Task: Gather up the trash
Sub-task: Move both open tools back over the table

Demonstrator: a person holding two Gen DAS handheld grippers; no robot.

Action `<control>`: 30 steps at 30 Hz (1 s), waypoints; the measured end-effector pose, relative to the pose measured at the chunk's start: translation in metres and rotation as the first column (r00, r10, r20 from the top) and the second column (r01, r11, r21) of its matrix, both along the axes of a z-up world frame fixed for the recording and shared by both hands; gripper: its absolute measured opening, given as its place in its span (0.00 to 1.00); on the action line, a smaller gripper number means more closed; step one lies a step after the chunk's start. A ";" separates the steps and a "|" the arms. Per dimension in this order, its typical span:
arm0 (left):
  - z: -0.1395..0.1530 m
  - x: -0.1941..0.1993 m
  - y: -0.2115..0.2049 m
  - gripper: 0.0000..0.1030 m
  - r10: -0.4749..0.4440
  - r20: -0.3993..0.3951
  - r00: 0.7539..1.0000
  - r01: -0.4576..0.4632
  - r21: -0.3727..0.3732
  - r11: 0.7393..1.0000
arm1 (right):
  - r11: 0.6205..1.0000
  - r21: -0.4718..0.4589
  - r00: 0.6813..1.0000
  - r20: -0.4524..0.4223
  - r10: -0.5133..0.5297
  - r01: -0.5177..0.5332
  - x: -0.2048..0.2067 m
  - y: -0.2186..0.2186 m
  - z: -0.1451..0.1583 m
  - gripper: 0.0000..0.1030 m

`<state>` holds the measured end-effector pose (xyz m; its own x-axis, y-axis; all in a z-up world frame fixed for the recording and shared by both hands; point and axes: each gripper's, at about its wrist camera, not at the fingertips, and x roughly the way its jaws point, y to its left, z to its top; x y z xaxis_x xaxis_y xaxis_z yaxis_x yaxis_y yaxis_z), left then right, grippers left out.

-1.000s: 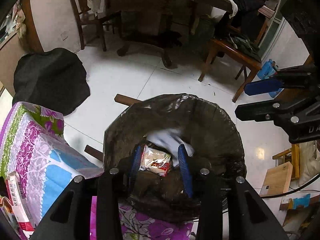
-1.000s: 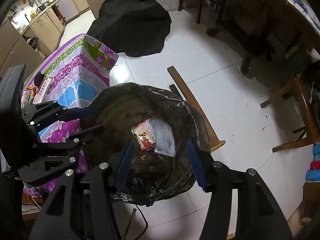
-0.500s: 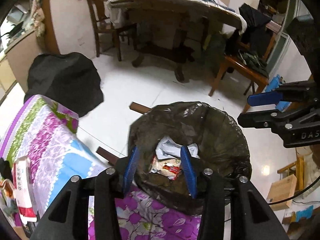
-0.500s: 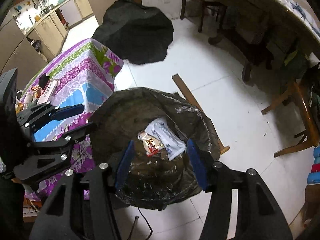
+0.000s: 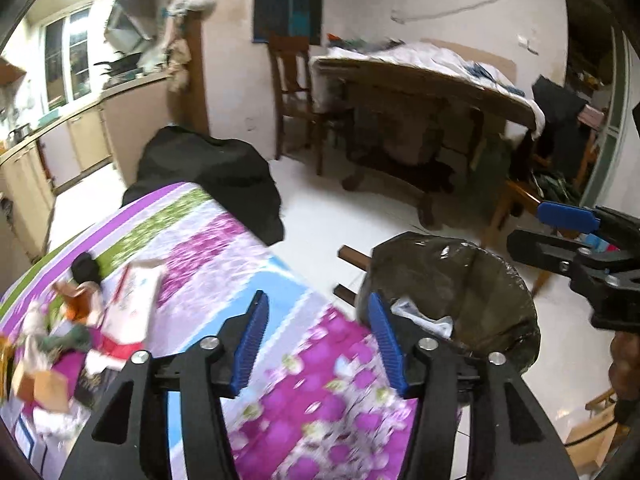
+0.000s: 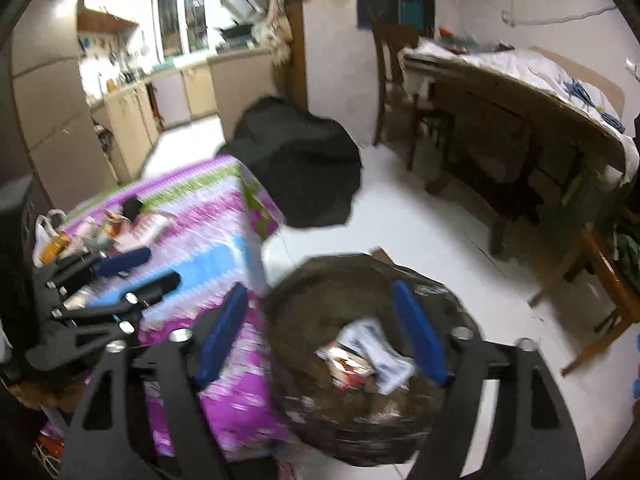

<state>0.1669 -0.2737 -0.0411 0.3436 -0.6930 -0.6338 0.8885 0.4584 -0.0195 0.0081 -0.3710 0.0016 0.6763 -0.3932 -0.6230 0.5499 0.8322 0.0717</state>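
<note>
A bin lined with a black bag point(image 5: 452, 300) stands on the floor beside the flowered table point(image 5: 224, 248); it also shows in the right wrist view point(image 6: 360, 360). Inside lie a red snack wrapper point(image 6: 346, 364) and white paper point(image 6: 384, 356). My left gripper point(image 5: 318, 344) is open and empty over the table's near edge, left of the bin. My right gripper point(image 6: 320, 334) is open and empty above the bin's left rim. More trash, wrappers and a box point(image 5: 132, 304), lies at the table's left end, blurred.
A black cloth-covered heap point(image 5: 208, 176) sits on the white floor behind the table. A wooden plank point(image 5: 354, 258) lies by the bin. A large wooden table point(image 5: 424, 80) with chairs stands at the back right. Kitchen counters point(image 6: 132, 104) are far left.
Both grippers have lifted and swung left, from looking down into the bin toward the flowered table. The wrapper and paper stay in the bin. Both remain open.
</note>
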 end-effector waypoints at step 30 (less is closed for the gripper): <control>-0.011 0.078 0.315 0.69 0.485 -0.065 0.872 -0.488 -0.037 0.872 | 0.948 0.130 0.956 0.077 0.283 -0.291 0.100 0.161 -0.023 0.95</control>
<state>0.2452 0.0412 -0.0519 0.6129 -0.4785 -0.6288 0.5505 0.8294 -0.0946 0.1081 -0.2095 -0.0212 0.7836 -0.0898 -0.6148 0.2810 0.9337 0.2218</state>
